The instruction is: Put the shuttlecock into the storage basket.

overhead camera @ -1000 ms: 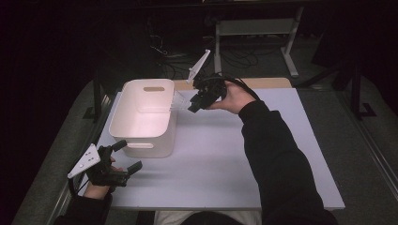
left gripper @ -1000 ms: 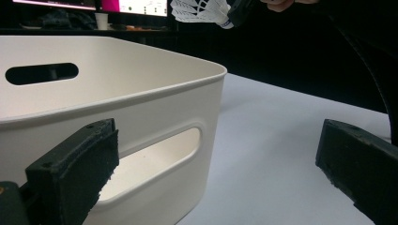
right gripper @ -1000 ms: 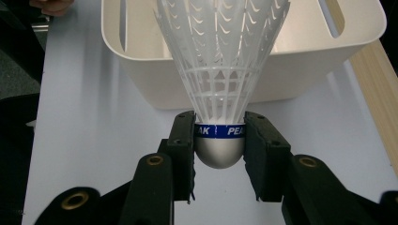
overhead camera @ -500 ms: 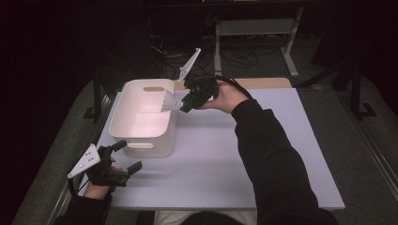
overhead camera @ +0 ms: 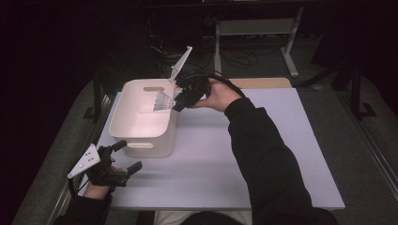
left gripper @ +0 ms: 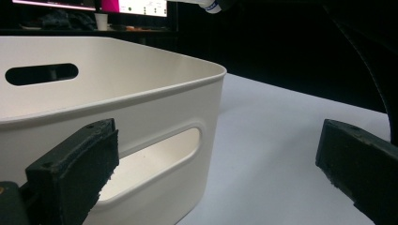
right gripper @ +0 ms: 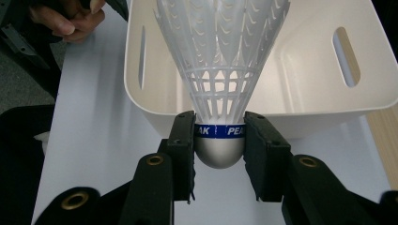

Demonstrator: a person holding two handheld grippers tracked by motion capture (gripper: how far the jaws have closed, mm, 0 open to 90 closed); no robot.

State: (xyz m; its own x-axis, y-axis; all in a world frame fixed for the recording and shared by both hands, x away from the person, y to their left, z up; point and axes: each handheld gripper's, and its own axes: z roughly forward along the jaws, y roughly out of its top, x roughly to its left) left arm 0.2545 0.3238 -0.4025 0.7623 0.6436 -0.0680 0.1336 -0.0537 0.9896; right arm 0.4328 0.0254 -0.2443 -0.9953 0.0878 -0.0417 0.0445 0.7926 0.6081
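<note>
The right gripper [overhead camera: 177,104] has moved from beside the white bin [overhead camera: 123,126] to just over its rim since a second ago. Its jaws are squeezed tight on the round base of the shuttlecock [right gripper: 219,140], and the feathery end now pokes out above the inside of the bin. So the drop looks close; the jaws only need to let go. The left gripper [overhead camera: 126,157] waits on the table [overhead camera: 281,154] by the bin's near side, jaws wide apart and holding nothing.
</note>
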